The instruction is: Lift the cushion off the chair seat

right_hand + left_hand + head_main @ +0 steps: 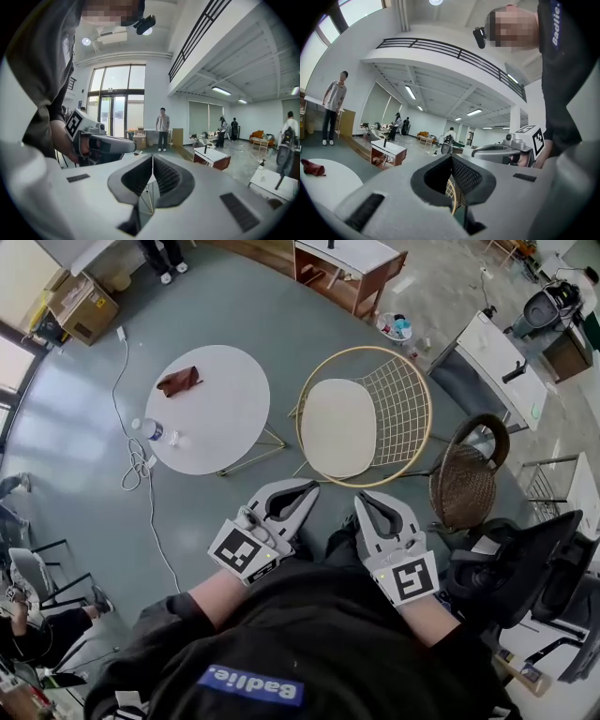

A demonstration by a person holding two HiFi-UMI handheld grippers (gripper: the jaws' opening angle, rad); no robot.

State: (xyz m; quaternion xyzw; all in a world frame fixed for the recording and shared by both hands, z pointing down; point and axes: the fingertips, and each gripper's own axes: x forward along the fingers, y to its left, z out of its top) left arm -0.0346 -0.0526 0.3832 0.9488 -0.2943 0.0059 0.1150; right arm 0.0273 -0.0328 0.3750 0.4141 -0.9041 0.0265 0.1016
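Observation:
A cream cushion (pixel 337 427) lies flat on the seat of a gold wire chair (pixel 403 404) in the middle of the head view. My left gripper (pixel 310 488) and right gripper (pixel 360 499) are side by side just short of the chair's near rim, apart from the cushion. Both point toward it, both are shut, and nothing is between the jaws. In the left gripper view the jaws of the left gripper (pixel 451 157) meet, with gold wire (pixel 456 199) showing below them. The right gripper view shows the right gripper (pixel 152 157) shut too.
A round white table (pixel 225 423) stands left of the chair, carrying a maroon cloth (pixel 178 381) and a water bottle (pixel 156 432). A brown wicker chair (pixel 464 484) and a black office chair (pixel 525 563) stand at the right. A white cable (pixel 141 474) trails over the floor.

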